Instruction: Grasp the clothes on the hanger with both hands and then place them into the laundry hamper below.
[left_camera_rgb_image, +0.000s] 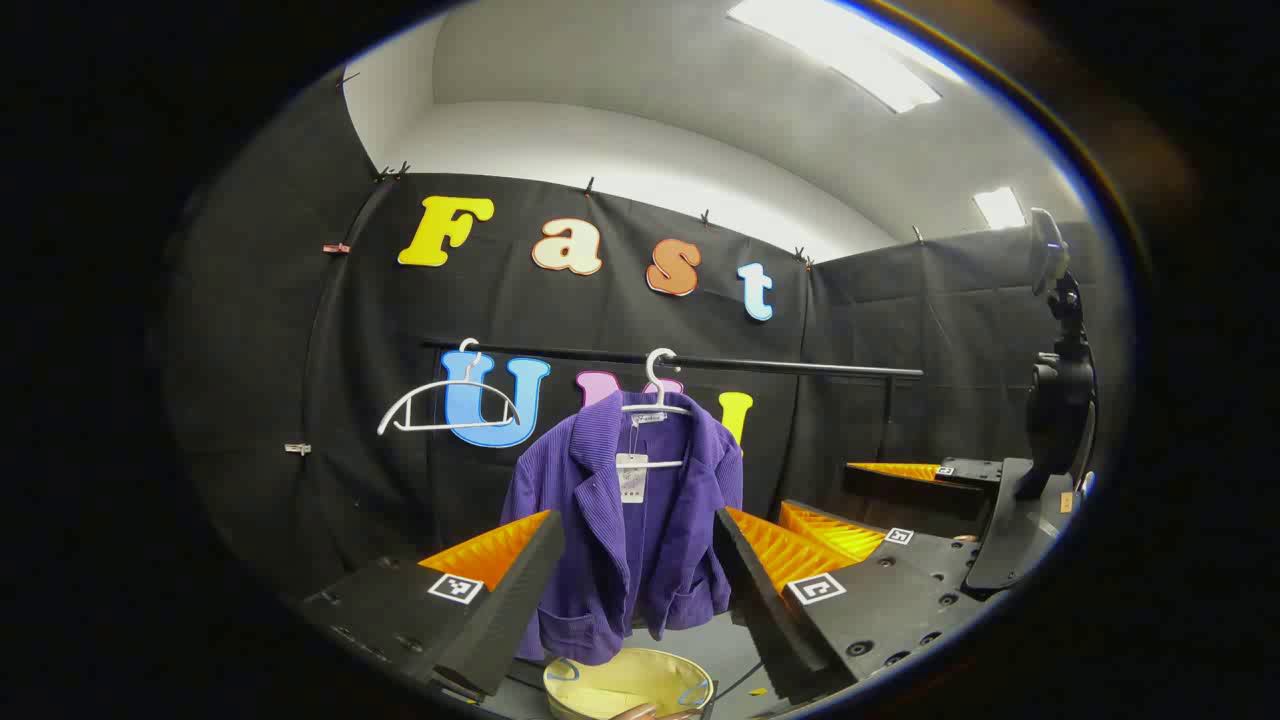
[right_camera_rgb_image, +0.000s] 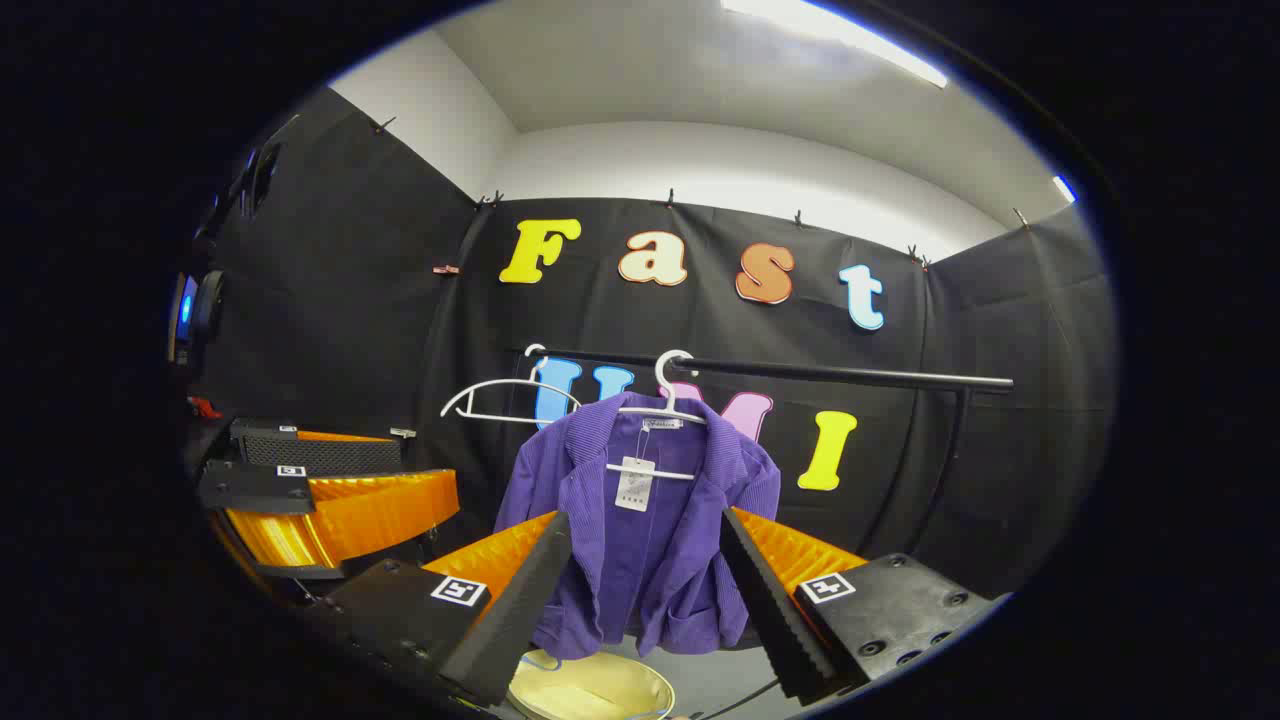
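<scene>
A purple corduroy jacket (left_camera_rgb_image: 625, 520) (right_camera_rgb_image: 640, 530) hangs on a white hanger (left_camera_rgb_image: 655, 400) (right_camera_rgb_image: 670, 400) from a black rail (left_camera_rgb_image: 700, 362) (right_camera_rgb_image: 840, 374), with a white tag at its collar. Under it sits a pale yellow hamper (left_camera_rgb_image: 625, 685) (right_camera_rgb_image: 590, 690). My left gripper (left_camera_rgb_image: 635, 580) is open, its fingers framing the jacket from a short way off. My right gripper (right_camera_rgb_image: 645, 590) is open as well, also short of the cloth. The right gripper (left_camera_rgb_image: 870, 530) appears at the right of the left gripper view; the left gripper (right_camera_rgb_image: 320, 500) appears at the left of the right gripper view.
A second white hanger (left_camera_rgb_image: 448, 405) (right_camera_rgb_image: 500, 400) hangs empty on the rail to the left of the jacket. A black camera stand (left_camera_rgb_image: 1055, 400) rises at the right. The rail's upright post (right_camera_rgb_image: 940, 470) stands at the right.
</scene>
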